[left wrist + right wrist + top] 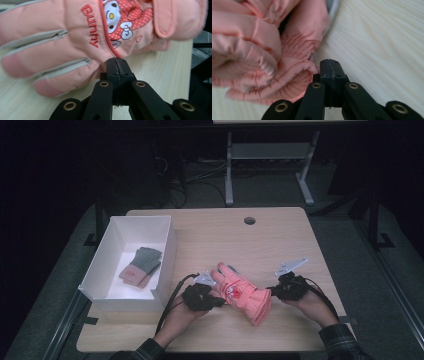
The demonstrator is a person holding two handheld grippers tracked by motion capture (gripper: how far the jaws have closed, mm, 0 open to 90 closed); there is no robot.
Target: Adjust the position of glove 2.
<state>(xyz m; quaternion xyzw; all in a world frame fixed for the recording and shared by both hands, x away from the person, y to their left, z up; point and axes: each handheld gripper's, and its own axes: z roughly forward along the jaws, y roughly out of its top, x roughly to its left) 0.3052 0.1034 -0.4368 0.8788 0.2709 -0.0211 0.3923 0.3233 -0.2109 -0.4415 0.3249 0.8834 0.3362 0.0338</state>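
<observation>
Pink glove (243,292) is lying on the counter (280,245) near the front edge, between both hands, fingers pointing toward the box. Left tongs (116,65) are sitting with jaws together right at the glove's lower edge below the bunny patch; can't tell if any fabric is actually pinched. Right tongs (329,67) are also sitting with jaws together, tips touching the ribbed cuff (294,87), again can't tell if they're gripping. Risk: if either grip is only on a thin fold of padded shell, the glove is likely slipping out on a lift, or swinging from one end and dropping near the counter edge. White box (102,265) to the left is holding a folded grey-and-pink item (141,265); a sagging glove could catch the box wall. Counter is light wood with a cable hole (249,220). Room is sitting dark, with grey floor, another desk frame (270,165) and cables behind.
</observation>
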